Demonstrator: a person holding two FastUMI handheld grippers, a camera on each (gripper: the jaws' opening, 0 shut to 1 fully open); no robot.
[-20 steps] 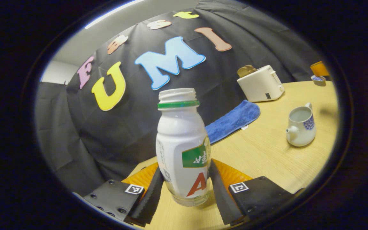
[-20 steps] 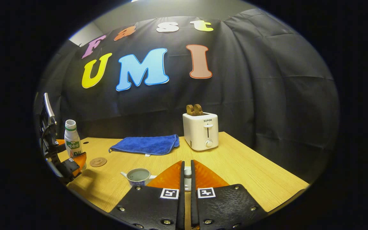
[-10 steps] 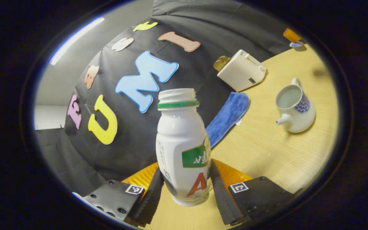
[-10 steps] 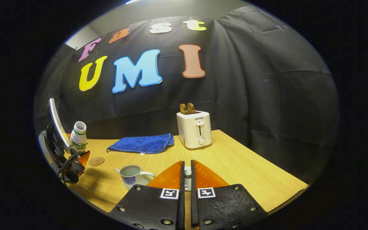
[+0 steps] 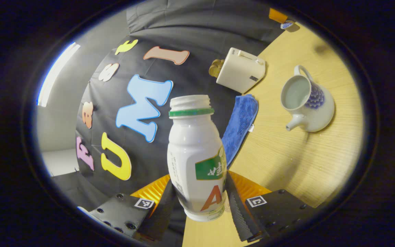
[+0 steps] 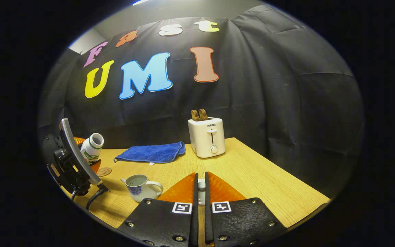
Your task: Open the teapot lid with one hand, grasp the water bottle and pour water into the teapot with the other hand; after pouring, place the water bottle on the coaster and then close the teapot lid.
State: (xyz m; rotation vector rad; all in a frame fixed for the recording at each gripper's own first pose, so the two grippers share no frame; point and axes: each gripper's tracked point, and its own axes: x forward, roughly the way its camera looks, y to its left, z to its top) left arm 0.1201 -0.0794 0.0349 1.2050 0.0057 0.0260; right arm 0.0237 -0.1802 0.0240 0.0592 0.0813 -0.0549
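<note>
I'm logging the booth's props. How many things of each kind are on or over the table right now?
Teapot: 1
Teapot lid: 1
Water bottle: 1
Coaster: 1
Blue cloth: 1
Toaster: 1
Total: 6

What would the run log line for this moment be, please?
left tool: tilting bottle | right tool: holding lid | teapot: open

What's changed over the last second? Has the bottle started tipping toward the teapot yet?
Yes. The left gripper, still shut on the water bottle, has carried it from upright near the coaster to tilted, mouth leaning toward the open teapot. No water is visibly leaving it yet. The right gripper stays shut on the teapot lid, held aside. Teapot, blue cloth and toaster sit where they were.
</note>
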